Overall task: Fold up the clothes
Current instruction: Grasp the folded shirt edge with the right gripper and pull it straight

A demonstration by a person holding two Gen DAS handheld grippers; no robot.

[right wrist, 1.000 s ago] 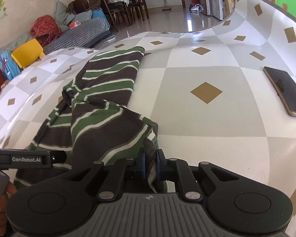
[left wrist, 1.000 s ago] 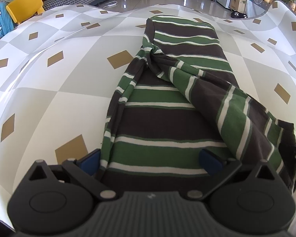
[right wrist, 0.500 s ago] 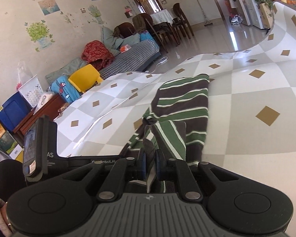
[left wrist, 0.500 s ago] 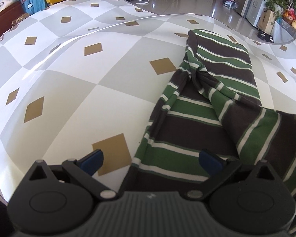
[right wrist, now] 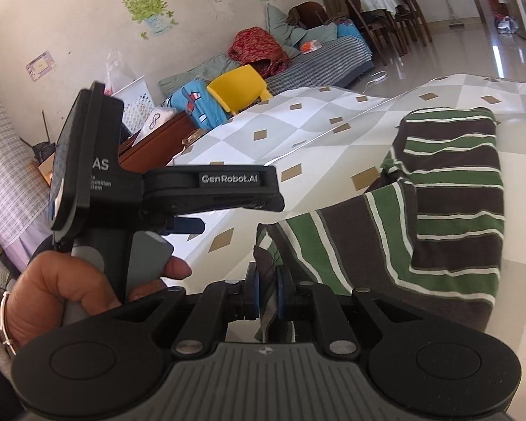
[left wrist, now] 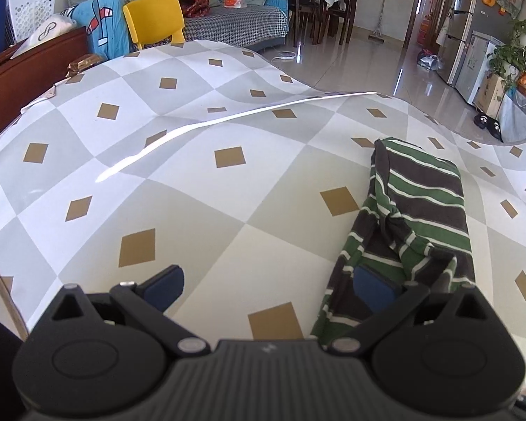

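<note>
right view: my right gripper (right wrist: 266,291) pinching striped shirt (right wrist: 449,217), left hand (right wrist: 63,287) alongside | left view: my left gripper (left wrist: 268,282) gaping, empty | yellow chair (left wrist: 156,21) beyond table (left wrist: 193,182)

Yellow chair (left wrist: 156,21), checked sofa (left wrist: 235,26), glossy sunlit floor (left wrist: 368,66).

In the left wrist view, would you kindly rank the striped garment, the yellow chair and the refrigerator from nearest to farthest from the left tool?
1. Striped garment: on the tablecloth, lower right, beside the left tool.
2. Yellow chair: beyond the table's far edge, upper left.
3. Refrigerator: far right, across the room.
</note>
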